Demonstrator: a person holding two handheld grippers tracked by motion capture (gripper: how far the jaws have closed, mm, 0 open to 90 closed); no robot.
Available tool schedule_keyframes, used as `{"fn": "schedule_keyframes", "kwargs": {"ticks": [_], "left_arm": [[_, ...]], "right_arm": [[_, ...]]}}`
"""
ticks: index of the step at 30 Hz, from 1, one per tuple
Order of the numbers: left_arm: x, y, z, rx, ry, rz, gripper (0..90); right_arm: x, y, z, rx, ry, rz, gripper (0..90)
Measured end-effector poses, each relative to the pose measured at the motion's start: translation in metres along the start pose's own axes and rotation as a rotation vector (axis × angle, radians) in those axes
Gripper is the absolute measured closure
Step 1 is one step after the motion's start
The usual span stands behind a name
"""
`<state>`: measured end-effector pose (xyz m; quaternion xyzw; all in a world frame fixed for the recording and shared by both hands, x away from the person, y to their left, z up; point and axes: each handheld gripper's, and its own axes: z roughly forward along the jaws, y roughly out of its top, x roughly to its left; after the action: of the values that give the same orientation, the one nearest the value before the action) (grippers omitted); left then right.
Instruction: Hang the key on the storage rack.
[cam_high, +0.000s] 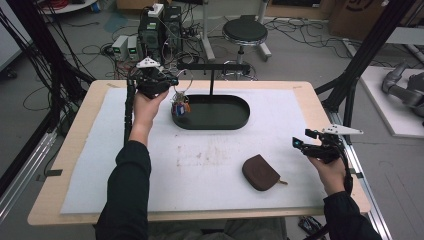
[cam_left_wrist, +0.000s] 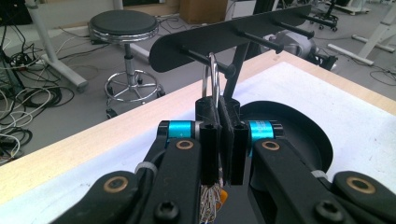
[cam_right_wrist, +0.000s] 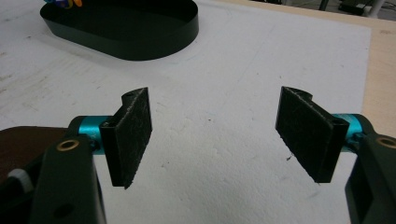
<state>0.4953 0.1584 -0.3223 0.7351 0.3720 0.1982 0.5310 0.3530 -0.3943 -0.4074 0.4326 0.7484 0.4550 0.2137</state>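
The left gripper (cam_left_wrist: 219, 109), pinching a key ring (cam_left_wrist: 212, 77), should slide it squarely onto the rack's peg (cam_left_wrist: 208, 59) (right gripper (cam_right_wrist: 215, 135) spread).

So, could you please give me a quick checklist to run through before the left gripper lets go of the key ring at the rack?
1. Left gripper shut on the key ring: ok.
2. Ring looped over a peg of the black key rack: ok, the ring passes around the first peg in the left gripper view.
3. Ring seated well back from the peg tip: cannot tell.
4. Keys hang over the oval black tray: ok.
5. Right gripper open and apart from the rack: ok.
6. Brown pouch away from the tray: ok.
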Motion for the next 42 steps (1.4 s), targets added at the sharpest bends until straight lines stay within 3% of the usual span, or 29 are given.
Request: {"fn": "schedule_keyframes", "kwargs": {"ticks": [8, 15, 17, 19, 25, 28, 30, 35, 42], "left_arm": [[0.0, -0.001, 0.003, 0.001, 0.001, -0.001, 86.6], [-0.003, -0.002, 0.005, 0.013, 0.017, 0.021, 86.0], [-0.005, -0.001, 0.005, 0.027, 0.039, 0.041, 85.7], [-0.007, -0.002, 0.006, 0.057, 0.076, 0.062, 79.2], [-0.013, -0.003, 0.004, 0.078, 0.104, 0.1, 63.1], [-0.019, -0.007, -0.003, 0.063, 0.119, 0.104, 50.1], [-0.02, -0.009, -0.006, 0.06, 0.113, 0.108, 46.5], [-0.029, -0.018, -0.024, 0.019, 0.107, 0.114, 38.3], [-0.045, -0.034, -0.055, -0.011, 0.09, 0.131, 34.4]], "right_arm": [[0.0, 0.0, 0.0, 0.001, 0.001, 0.0, 27.4], [-0.001, 0.0, 0.0, 0.003, 0.003, 0.006, 27.4], [0.0, 0.0, 0.0, 0.004, 0.004, 0.006, 27.4], [0.0, 0.0, 0.001, 0.005, 0.005, 0.002, 27.4], [0.0, 0.0, 0.001, 0.008, 0.004, 0.002, 27.4], [0.001, 0.0, 0.001, 0.006, 0.004, 0.002, 27.4], [0.0, 0.0, 0.001, 0.005, 0.003, 0.001, 27.4], [0.001, 0.001, 0.002, -0.002, -0.002, 0.001, 27.4], [0.001, 0.002, 0.006, -0.002, 0.003, -0.003, 27.4]]}}
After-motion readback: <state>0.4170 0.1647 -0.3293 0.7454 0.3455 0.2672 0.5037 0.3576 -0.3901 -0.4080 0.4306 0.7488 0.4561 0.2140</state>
